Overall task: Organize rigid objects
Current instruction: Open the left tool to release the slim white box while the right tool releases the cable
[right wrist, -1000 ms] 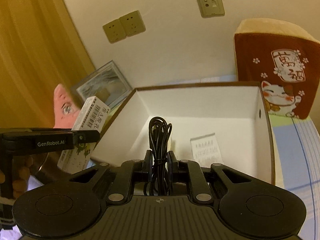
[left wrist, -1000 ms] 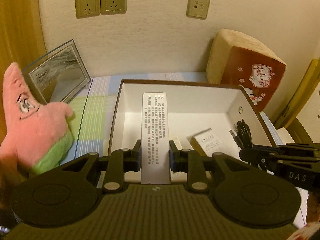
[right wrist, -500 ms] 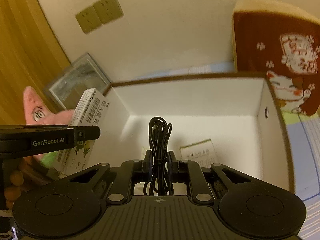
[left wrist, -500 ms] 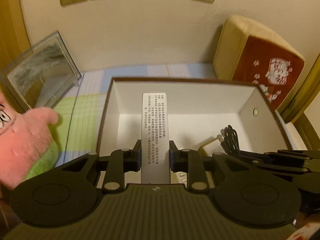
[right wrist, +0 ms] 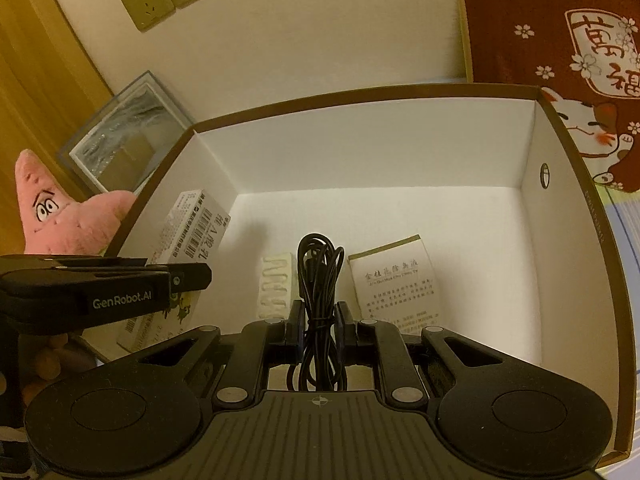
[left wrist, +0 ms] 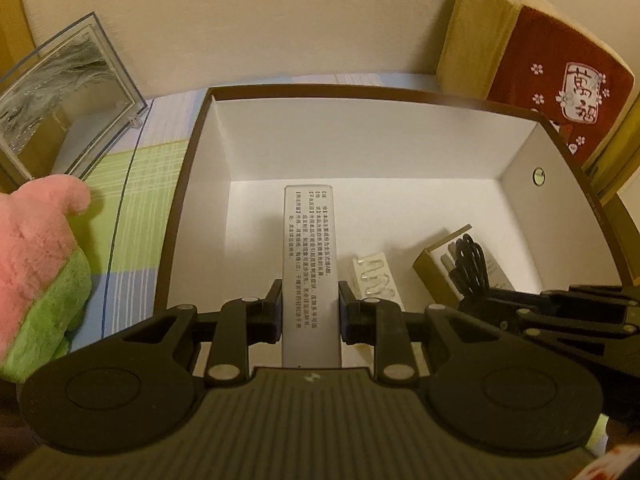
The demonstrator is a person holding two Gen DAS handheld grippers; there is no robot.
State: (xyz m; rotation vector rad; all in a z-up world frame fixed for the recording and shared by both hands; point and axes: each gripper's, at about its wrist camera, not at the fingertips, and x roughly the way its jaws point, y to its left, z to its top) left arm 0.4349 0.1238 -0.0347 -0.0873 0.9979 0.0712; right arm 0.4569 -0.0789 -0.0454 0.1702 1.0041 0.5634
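White-printed carton point(left wrist: 310, 264) sits pinched between the left gripper point(left wrist: 310, 312) fingers at centre frame; the right gripper point(right wrist: 320, 320) fingers clamp a coiled black cable point(right wrist: 320, 276) above the open box point(right wrist: 532, 208).

Left tongs point(left wrist: 310, 312) and right tongs point(right wrist: 319, 322) both clamped, angled downward, side by side

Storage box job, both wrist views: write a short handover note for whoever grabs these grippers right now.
Left gripper: shut on a long white carton, held over the box's left half.
Right gripper: shut on a coiled black cable, held over the middle.
Brown box with white interior: open, already holding a small printed carton and a white ribbed item on its floor.
Done: two items in the box.
Left: put down and release the carton and the cable, probably on bare floor beside those two.
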